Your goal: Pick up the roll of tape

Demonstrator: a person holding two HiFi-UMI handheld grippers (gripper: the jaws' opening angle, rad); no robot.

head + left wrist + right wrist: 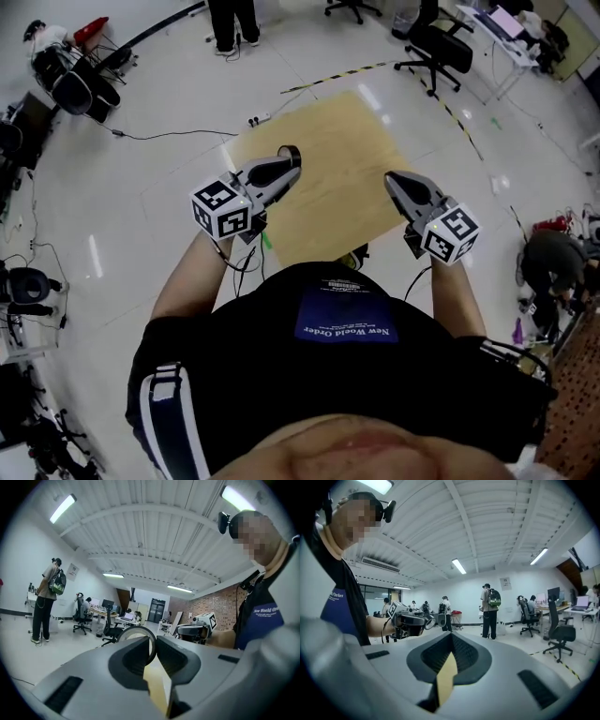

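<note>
The roll of tape (139, 634) is a thin pale ring standing on edge, and my left gripper (153, 645) is shut on its rim. In the head view the same roll of tape (286, 150) sticks out from the tips of the left gripper (292, 167), held up in the air over the wooden table (328, 202). My right gripper (392, 179) hovers to the right at about the same height. The right gripper (451, 638) has its jaws together with nothing between them. From it I see the left gripper (410, 619) carrying the roll (430, 622).
Black office chairs (437, 49) stand beyond the table on the right, and cables (159, 134) run over the white floor on the left. A person (232, 23) stands at the far edge. A person with a backpack (490, 611) stands in the room, near desks (110, 616).
</note>
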